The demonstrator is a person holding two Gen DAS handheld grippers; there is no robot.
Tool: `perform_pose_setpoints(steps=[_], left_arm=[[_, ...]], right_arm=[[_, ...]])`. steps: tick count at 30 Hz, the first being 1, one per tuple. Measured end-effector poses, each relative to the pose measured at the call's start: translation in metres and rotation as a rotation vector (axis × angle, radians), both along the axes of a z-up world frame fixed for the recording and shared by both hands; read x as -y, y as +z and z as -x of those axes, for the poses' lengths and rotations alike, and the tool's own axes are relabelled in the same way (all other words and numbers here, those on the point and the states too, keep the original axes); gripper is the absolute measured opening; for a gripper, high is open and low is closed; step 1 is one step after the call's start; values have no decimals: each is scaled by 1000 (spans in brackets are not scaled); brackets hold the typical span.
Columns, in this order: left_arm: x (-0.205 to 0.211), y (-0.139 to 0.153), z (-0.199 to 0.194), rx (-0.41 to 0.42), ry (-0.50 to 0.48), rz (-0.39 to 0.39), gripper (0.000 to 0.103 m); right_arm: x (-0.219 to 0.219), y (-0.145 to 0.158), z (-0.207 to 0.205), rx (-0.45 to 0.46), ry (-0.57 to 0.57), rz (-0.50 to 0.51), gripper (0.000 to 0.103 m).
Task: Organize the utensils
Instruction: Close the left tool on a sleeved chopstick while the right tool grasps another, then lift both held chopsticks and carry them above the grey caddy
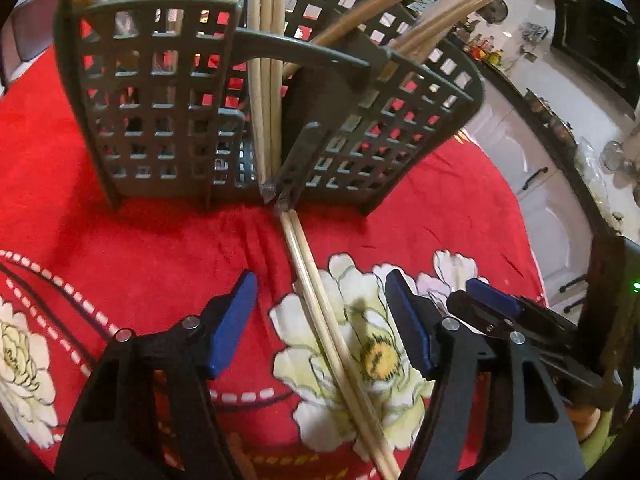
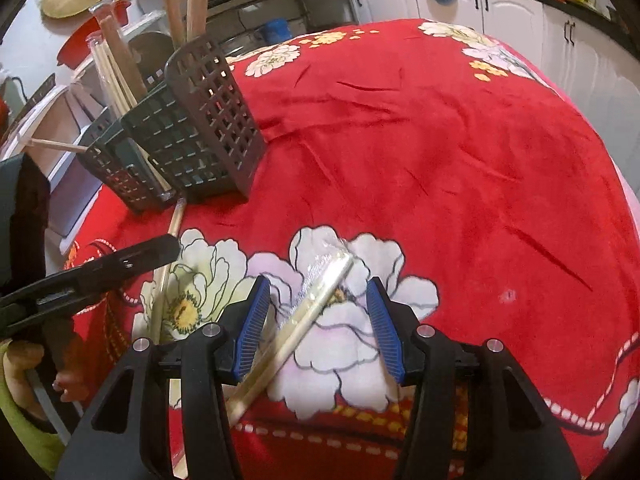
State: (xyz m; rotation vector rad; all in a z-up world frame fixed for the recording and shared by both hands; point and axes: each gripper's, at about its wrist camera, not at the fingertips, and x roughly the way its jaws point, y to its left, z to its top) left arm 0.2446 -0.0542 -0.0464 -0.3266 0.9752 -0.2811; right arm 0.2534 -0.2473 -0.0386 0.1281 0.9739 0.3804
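A dark grey lattice utensil caddy (image 1: 160, 112) stands on the red flowered tablecloth, with several wooden chopsticks upright in it; it also shows in the right wrist view (image 2: 192, 136) at the left. A pair of bare chopsticks (image 1: 324, 320) lies on the cloth, running from the caddy's foot back between the fingers of my open left gripper (image 1: 320, 328). My right gripper (image 2: 318, 328) is open, with a plastic-wrapped chopstick pair (image 2: 316, 300) lying on the cloth between its fingers. The right gripper (image 1: 496, 308) also shows at the right of the left wrist view.
The red tablecloth (image 2: 440, 140) covers a round table. White kitchen cabinets (image 2: 500, 8) and a cluttered dark counter (image 1: 560, 120) lie beyond the table edge. The left gripper's finger (image 2: 100, 268) reaches in at the left of the right wrist view.
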Motion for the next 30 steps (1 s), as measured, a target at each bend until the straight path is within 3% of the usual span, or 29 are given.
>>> perform_pose_setpoints(steps=[4, 8, 12, 15, 17, 19, 23, 26, 30], left_arm=[[7, 0, -8, 1, 33, -25, 58], [14, 1, -16, 9, 63, -71, 57], [24, 2, -21, 27, 92, -138, 52], [28, 4, -25, 40, 109, -167, 44], [28, 4, -25, 48, 124, -195, 30], [24, 5, -25, 49, 132, -200, 23], [4, 6, -18, 39, 135, -152, 10], [-18, 8, -15, 22, 138, -58, 8], [-39, 22, 0, 45, 137, 4, 7]], right_arm=[[-8, -2, -8, 19, 14, 40, 46], [-9, -3, -12, 39, 9, 59, 27], [0, -3, -15, 31, 0, -3, 18], [5, 0, -14, 33, 1, -48, 16], [4, 4, -12, 42, 8, -66, 15], [3, 8, -10, 58, 19, -78, 14], [-2, 20, -4, 93, 41, -92, 11], [-3, 30, -1, 117, 47, -96, 10], [-6, 43, 3, 146, 53, -103, 9]])
